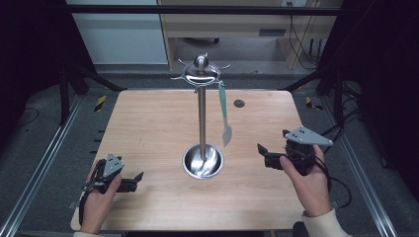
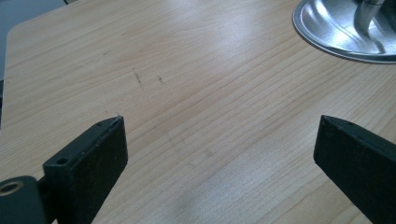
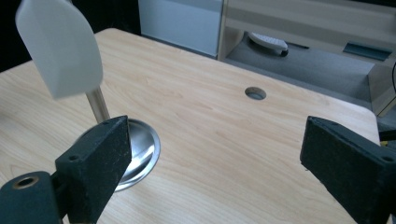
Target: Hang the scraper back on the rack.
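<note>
Both black two-jaw tools sit low over the pale wooden table [image 1: 148,128]: the left gripper [image 2: 219,140] and the right gripper [image 3: 212,140] each have jaws spread wide, holding nothing. Between them stands a polished steel stand [image 1: 202,118], a green-handled white spatula [image 1: 225,116] hanging from it.

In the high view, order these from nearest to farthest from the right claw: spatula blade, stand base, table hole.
From the right claw:
1. Spatula blade, hanging to its left.
2. Stand base, farther left, mid-table.
3. Table hole, near the far edge.
</note>
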A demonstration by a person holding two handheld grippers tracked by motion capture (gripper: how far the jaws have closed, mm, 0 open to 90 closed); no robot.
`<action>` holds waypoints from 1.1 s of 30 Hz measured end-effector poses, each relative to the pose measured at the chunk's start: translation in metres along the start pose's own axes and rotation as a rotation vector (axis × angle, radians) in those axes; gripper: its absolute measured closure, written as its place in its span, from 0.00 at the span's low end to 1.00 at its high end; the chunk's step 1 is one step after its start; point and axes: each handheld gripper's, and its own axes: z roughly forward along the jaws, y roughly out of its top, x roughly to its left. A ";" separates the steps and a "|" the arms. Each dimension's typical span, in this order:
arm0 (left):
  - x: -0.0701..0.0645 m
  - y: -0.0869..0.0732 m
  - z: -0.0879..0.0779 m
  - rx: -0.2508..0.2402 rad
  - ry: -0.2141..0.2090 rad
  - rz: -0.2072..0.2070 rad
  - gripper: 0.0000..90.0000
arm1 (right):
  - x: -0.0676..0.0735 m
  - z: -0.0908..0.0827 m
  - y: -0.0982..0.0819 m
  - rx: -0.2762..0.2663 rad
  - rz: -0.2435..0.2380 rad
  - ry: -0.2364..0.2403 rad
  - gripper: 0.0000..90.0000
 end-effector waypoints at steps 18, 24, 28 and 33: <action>0.000 0.000 -0.001 -0.001 0.000 0.000 0.03 | -0.003 0.043 -0.040 0.133 0.015 -0.009 0.10; 0.000 0.000 -0.001 -0.001 -0.001 0.000 0.03 | -0.002 0.058 -0.053 0.174 0.020 0.007 0.10; 0.000 0.000 -0.001 -0.003 -0.002 0.000 0.03 | -0.004 0.070 -0.063 0.202 0.042 0.010 0.10; 0.000 0.000 -0.001 -0.003 -0.003 0.000 0.03 | -0.008 0.083 -0.073 0.227 0.061 -0.001 0.10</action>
